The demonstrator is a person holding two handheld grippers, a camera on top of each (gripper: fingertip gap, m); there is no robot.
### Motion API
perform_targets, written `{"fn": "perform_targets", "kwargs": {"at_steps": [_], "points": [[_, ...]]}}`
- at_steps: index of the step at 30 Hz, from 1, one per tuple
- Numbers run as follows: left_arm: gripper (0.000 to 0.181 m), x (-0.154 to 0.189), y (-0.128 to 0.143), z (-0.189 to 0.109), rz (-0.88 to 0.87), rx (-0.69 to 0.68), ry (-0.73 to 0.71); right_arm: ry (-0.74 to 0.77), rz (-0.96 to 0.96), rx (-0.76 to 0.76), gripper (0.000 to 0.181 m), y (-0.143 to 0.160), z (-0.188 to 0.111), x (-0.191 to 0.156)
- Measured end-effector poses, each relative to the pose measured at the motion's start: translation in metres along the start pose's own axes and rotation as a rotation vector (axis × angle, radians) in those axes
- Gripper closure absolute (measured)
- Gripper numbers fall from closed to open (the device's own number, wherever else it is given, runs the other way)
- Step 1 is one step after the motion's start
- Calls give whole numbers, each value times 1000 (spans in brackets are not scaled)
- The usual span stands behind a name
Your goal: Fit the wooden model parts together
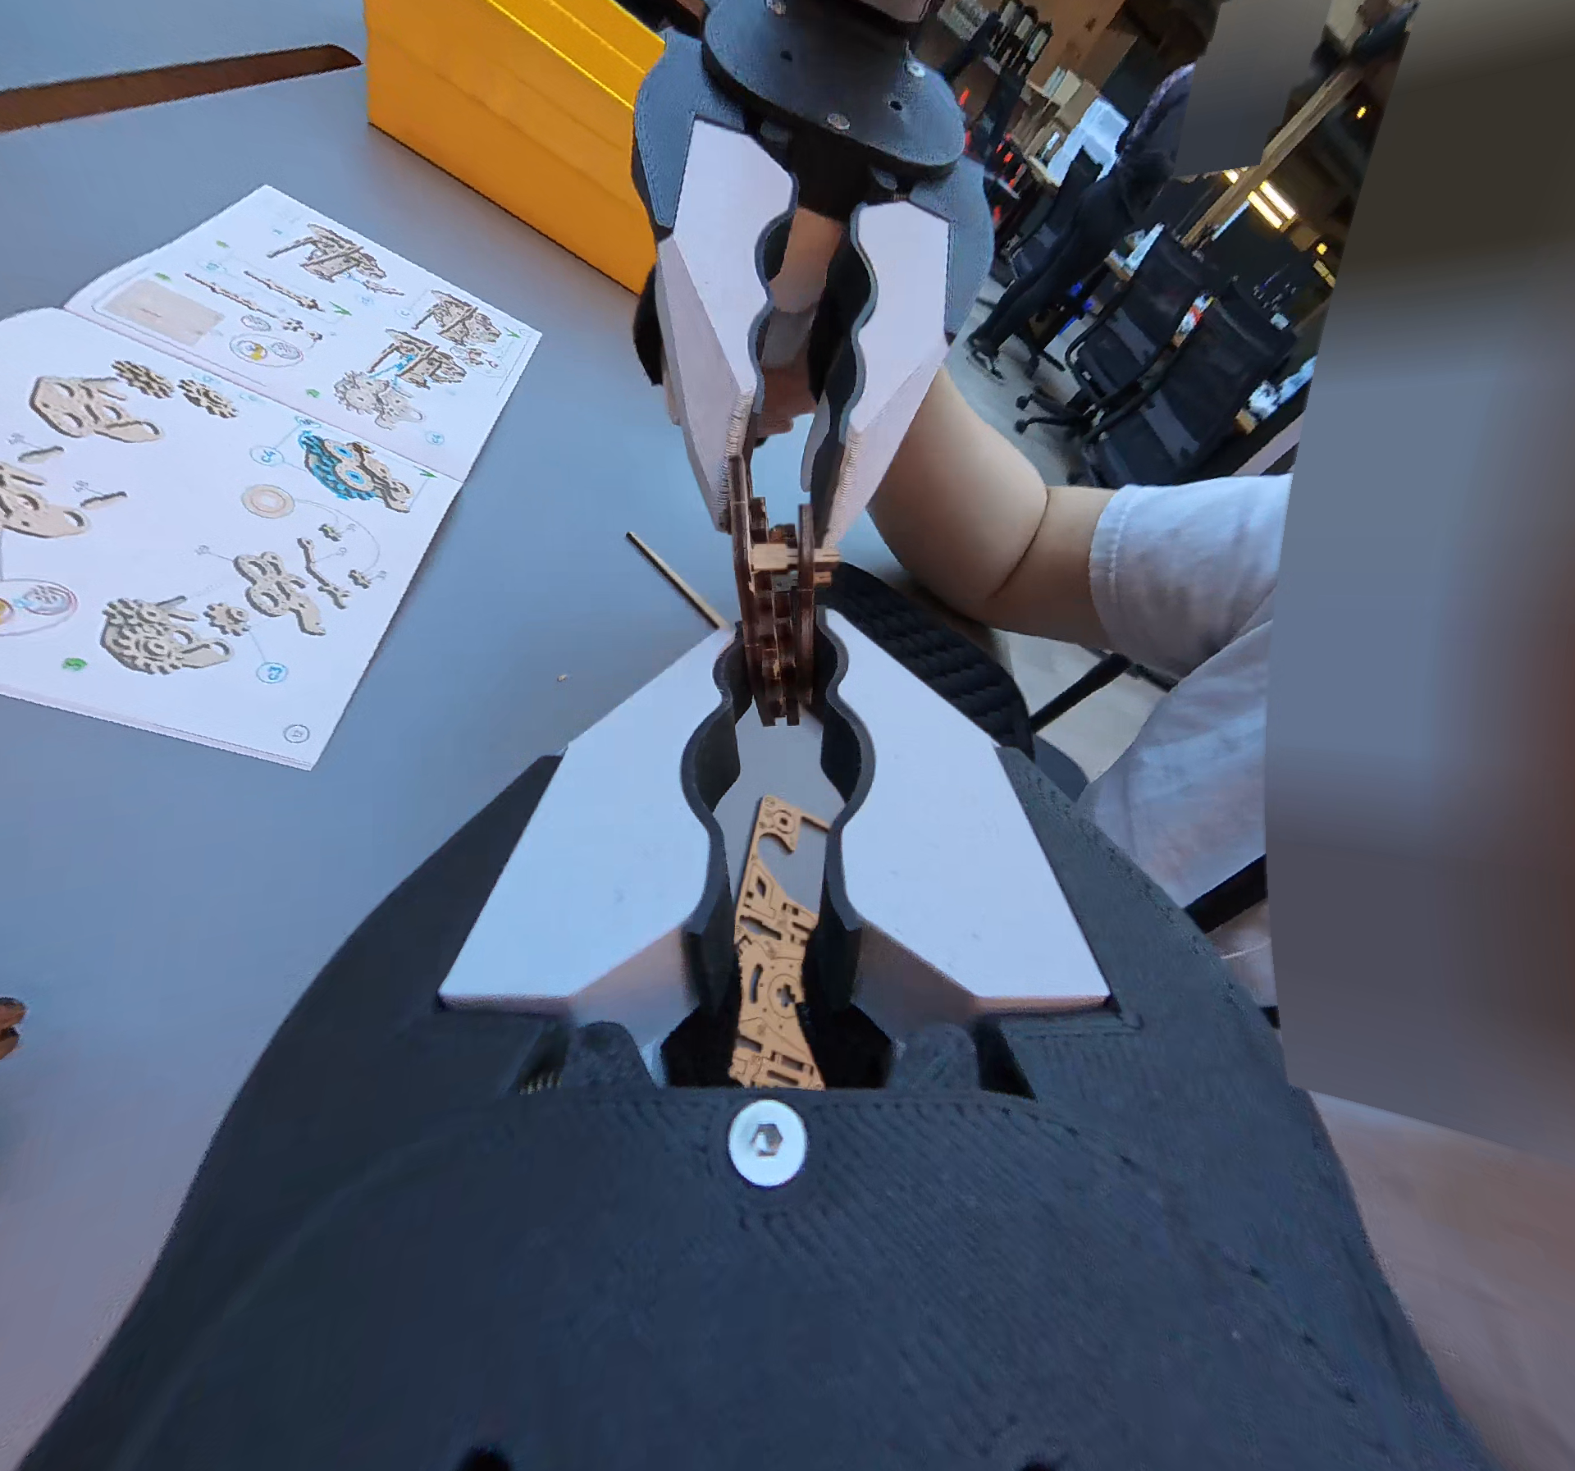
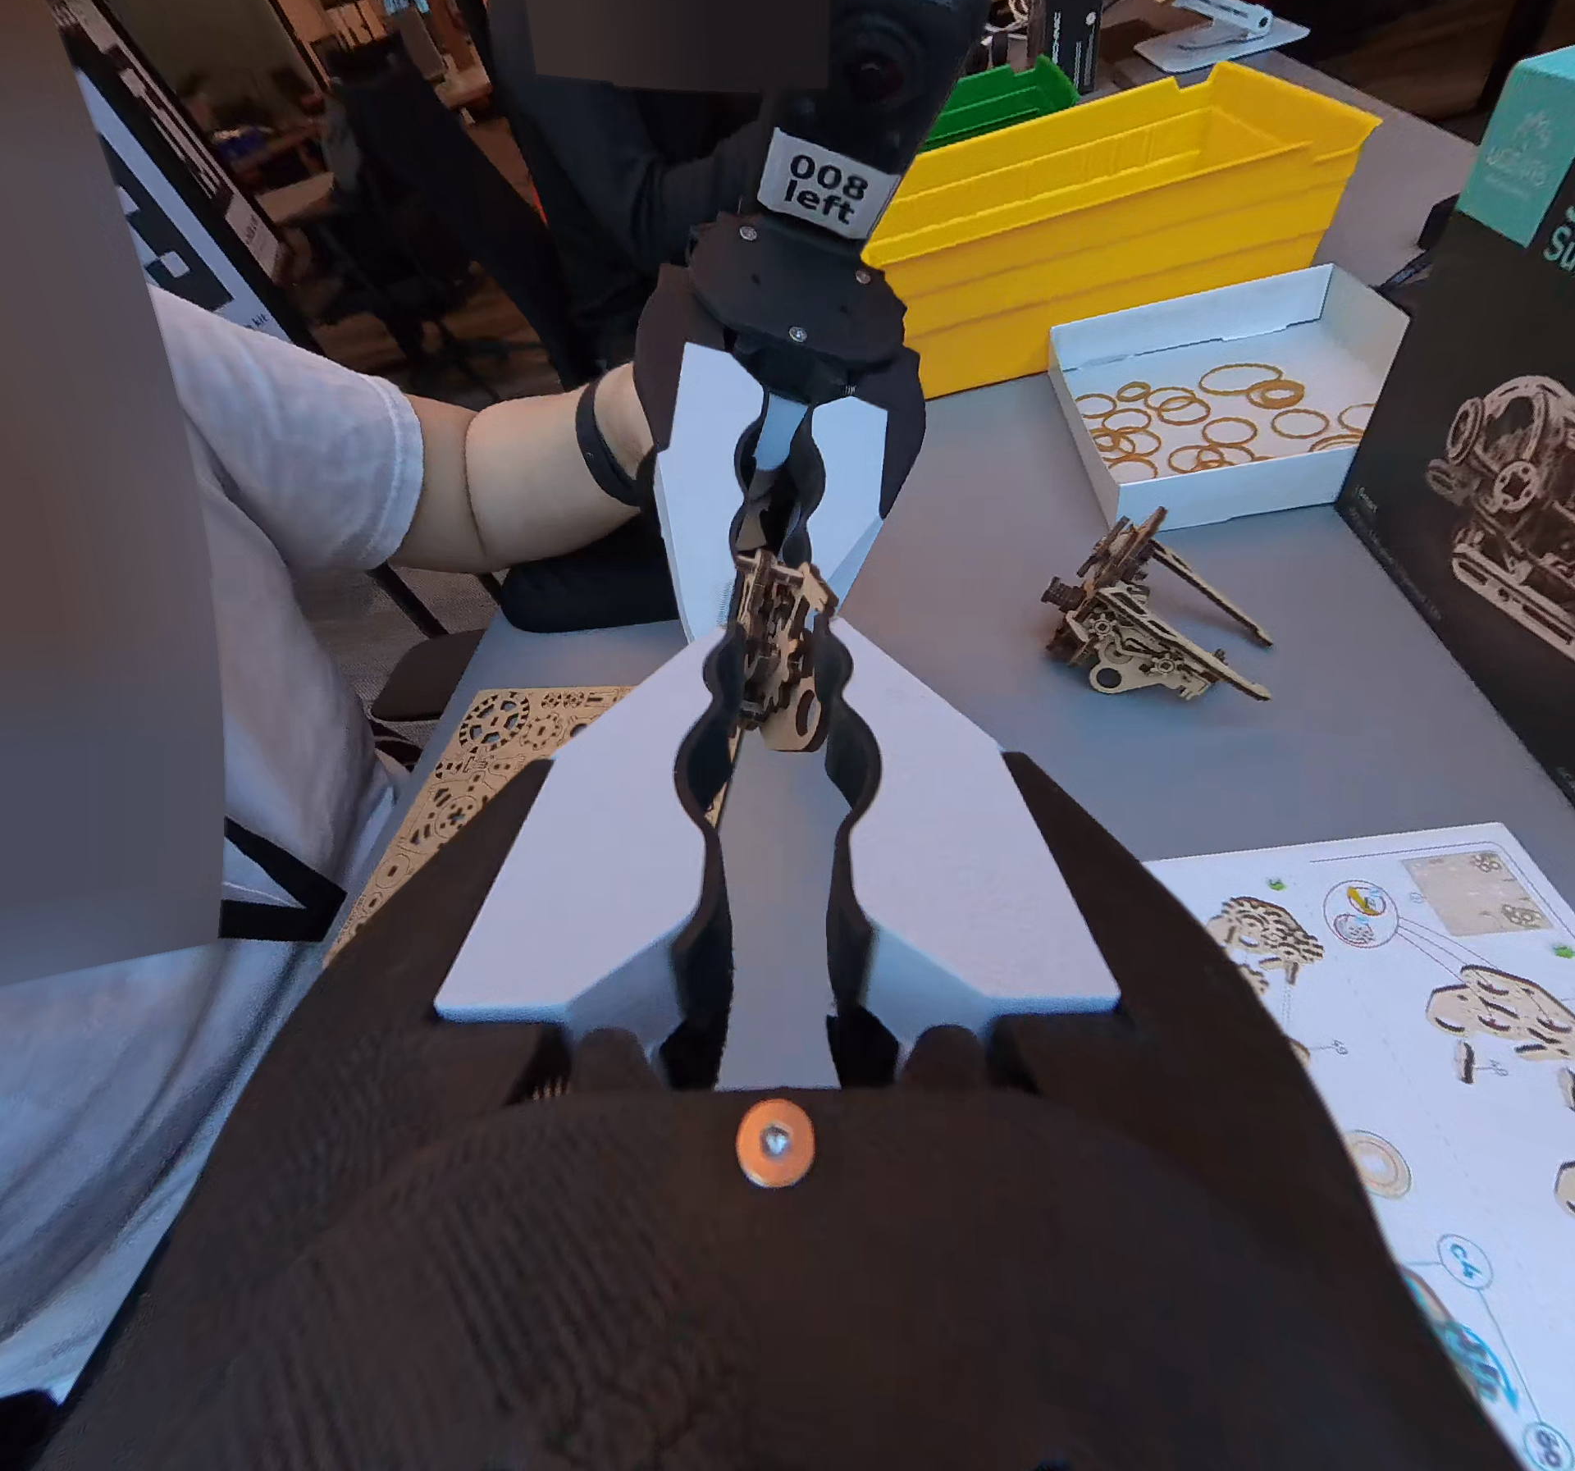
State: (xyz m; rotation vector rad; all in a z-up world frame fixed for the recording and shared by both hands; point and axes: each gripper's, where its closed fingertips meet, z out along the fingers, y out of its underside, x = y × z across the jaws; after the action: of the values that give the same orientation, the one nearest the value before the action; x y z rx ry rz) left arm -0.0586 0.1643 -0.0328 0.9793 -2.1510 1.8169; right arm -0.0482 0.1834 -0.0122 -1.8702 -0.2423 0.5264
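Nearest the left wrist camera, the left gripper (image 1: 780, 684) was seen closed narrowly on the lower end of a small wooden gear assembly (image 1: 775, 620), which was held in the air above the grey table (image 1: 213, 919). Through the gap between its fingers, a laser-cut wooden parts sheet (image 1: 771, 970) was visible lying on the table below. The upper end of the same assembly was clamped by the right gripper (image 1: 780, 509), which came in from the opposite side, so the piece was pinched from both ends between the two tools. In the right wrist view the assembly (image 2: 780, 654) was likewise seen held between the right gripper (image 2: 780, 701) and the left gripper (image 2: 780, 578), with the parts sheet (image 2: 503, 748) lying flat beside the near fingers. An open instruction booklet (image 1: 230, 475) was spread on the table to one side. Farther off, a partly built wooden model (image 2: 1142, 629) stood on the table, well apart from the grippers. Behind it a white tray of rubber bands (image 2: 1210, 416) and a dark product box (image 2: 1491, 492) were seen, and a yellow bin (image 2: 1108, 211) stood beyond them.
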Motion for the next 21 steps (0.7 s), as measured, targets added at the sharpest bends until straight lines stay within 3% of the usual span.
{"fn": "perform_targets", "kwargs": {"at_steps": [10,18,21], "points": [[170,-2,-14,-5,-65,110,29,-3,-77,70,145,-12,-6,-5],[170,-1,-5,0,34,38,-7,68,-219,-68,147,1,-5,-7],[170,-1,0,3,118,-6,-48,170,-288,-130,140,3,-13,2]]}}
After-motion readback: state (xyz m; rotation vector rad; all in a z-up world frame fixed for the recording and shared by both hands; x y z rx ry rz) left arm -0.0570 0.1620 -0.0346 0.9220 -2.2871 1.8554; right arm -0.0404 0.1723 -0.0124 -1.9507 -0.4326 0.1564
